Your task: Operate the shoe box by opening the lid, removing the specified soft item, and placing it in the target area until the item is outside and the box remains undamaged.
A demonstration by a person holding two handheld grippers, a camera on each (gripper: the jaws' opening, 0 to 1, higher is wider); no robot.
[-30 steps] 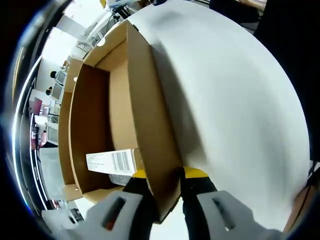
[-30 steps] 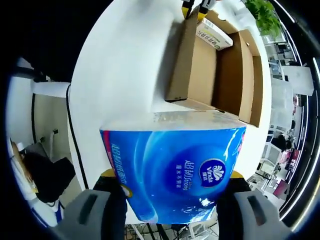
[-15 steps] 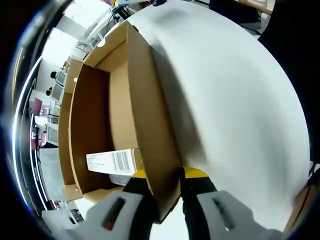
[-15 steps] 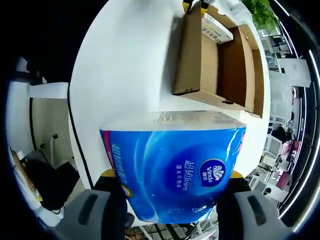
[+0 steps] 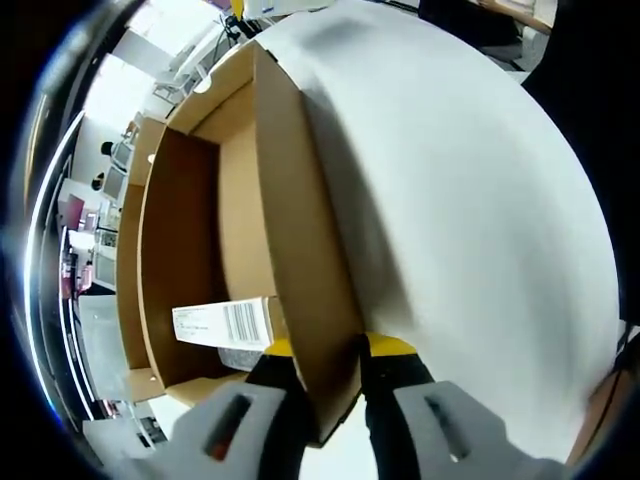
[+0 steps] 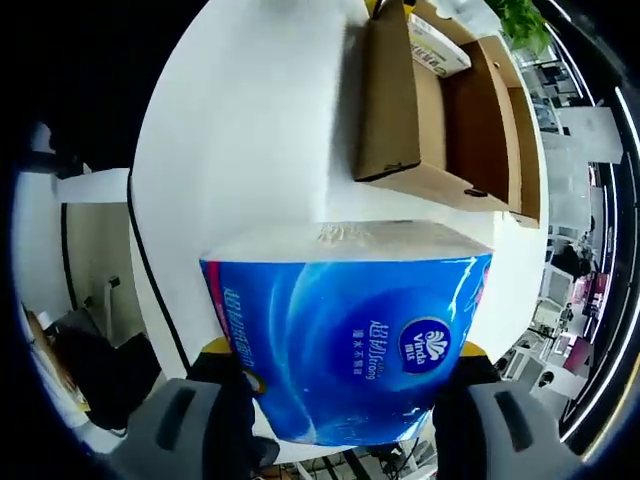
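Note:
An open brown cardboard shoe box [image 5: 190,260] lies on a round white table [image 5: 470,230]. My left gripper [image 5: 325,350] is shut on the box's near side wall [image 5: 300,270], one jaw inside and one outside. A small white carton with a barcode [image 5: 222,323] rests inside the box. In the right gripper view, my right gripper [image 6: 345,360] is shut on a blue plastic-wrapped tissue pack [image 6: 345,335], held above the table with the shoe box [image 6: 440,110] beyond it. The white carton [image 6: 438,45] sits at the box's far end, by the left gripper's yellow tips [image 6: 385,6].
The white table's edge [image 6: 150,260] curves along the left of the right gripper view, with dark floor and a cable past it. Shelving and office furniture [image 5: 95,200] stand beyond the box. A green plant [image 6: 520,25] is at the far upper right.
The right gripper has drawn back from the box with the tissue pack; more bare table shows between pack and box. The left gripper and the box have stayed put.

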